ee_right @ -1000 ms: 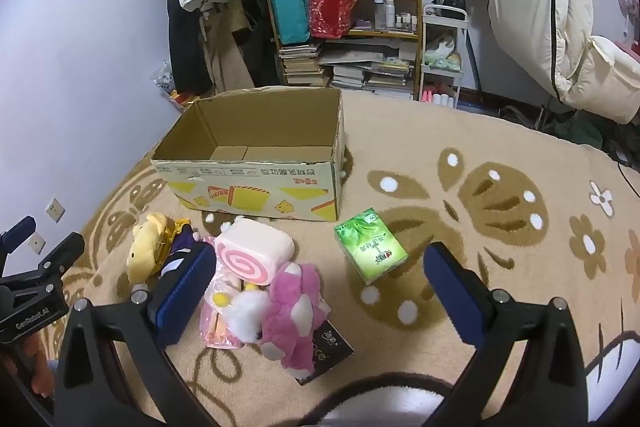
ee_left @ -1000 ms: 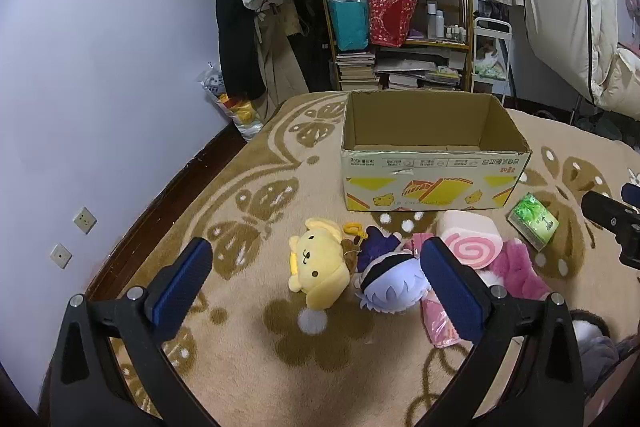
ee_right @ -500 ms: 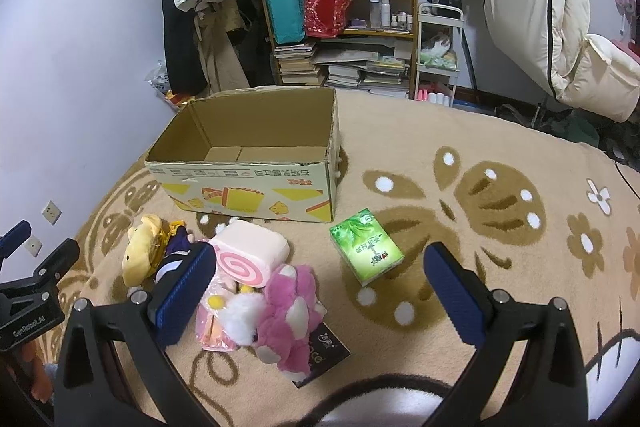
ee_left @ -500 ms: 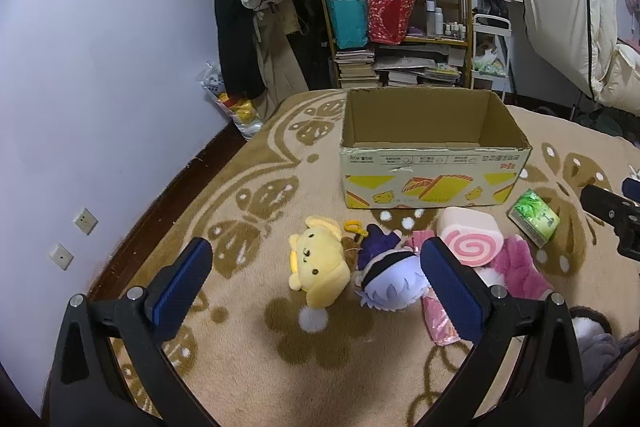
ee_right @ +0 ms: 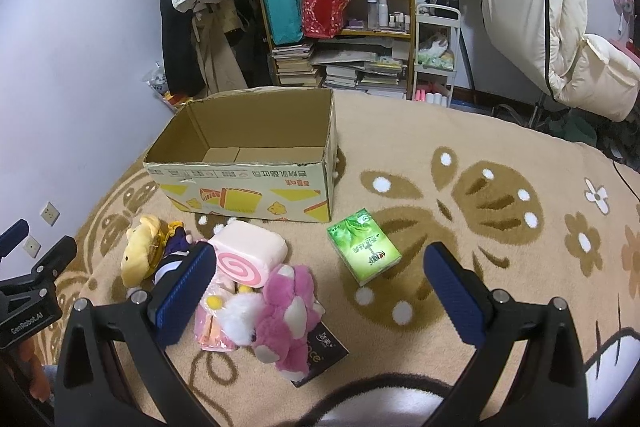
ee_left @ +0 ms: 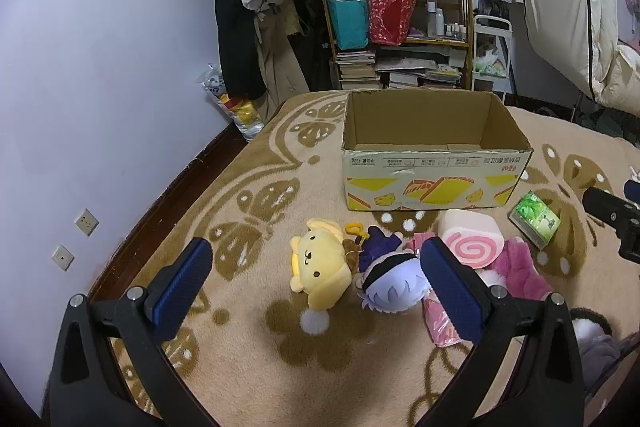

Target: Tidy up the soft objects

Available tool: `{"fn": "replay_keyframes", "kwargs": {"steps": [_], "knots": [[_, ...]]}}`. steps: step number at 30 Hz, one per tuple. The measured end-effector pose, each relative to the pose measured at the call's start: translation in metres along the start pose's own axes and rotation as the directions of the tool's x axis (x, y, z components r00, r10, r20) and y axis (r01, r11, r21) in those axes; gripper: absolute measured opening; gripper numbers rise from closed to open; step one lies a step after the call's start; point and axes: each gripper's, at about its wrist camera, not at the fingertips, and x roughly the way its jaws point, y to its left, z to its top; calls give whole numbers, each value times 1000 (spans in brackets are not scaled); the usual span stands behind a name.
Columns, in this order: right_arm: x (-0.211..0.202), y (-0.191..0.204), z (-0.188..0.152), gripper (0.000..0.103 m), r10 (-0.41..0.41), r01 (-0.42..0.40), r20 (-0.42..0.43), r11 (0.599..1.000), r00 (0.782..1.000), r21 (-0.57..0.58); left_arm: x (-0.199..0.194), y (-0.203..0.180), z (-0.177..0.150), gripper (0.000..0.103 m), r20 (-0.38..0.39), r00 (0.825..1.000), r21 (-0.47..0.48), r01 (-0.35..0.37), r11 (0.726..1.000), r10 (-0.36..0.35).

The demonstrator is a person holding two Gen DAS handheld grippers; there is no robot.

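While both of your grippers hung above the rug (ee_left: 248, 307) with nothing in them, the toys lay in one loose cluster in front of the cardboard box (ee_left: 434, 163), presumably staged there so each lift into it would be short.

Left to right: your left gripper (ee_left: 316, 281) had its fingers wide apart, framing the yellow dog plush (ee_left: 320, 263), which lay face-up just beside the purple-haired doll (ee_left: 390, 283). That framing suggested the dog as the first pick.

Next came the pink swirl-roll cushion (ee_right: 250, 253), resting partly on a pink packet (ee_right: 214, 331), with the pink-and-white plush (ee_right: 286, 311) touching its near side and lying over a dark booklet (ee_right: 324, 357).

The green tissue pack (ee_right: 364, 247) sat apart, near the box's right corner.

Your right gripper (ee_right: 318, 287) also had its fingers spread, held over the pink plush and tissue pack.

The box stood open-topped and looked empty; sorting was judged not yet begun.
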Motion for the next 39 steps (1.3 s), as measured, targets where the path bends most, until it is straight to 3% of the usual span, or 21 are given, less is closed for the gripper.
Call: {"fn": "replay_keyframes", "kwargs": {"steps": [39], "knots": [[-1, 2, 0, 103, 3, -3, -4, 1000, 1000, -12, -2, -8, 0, 103, 4, 1000, 55, -2, 998, 2]]}}
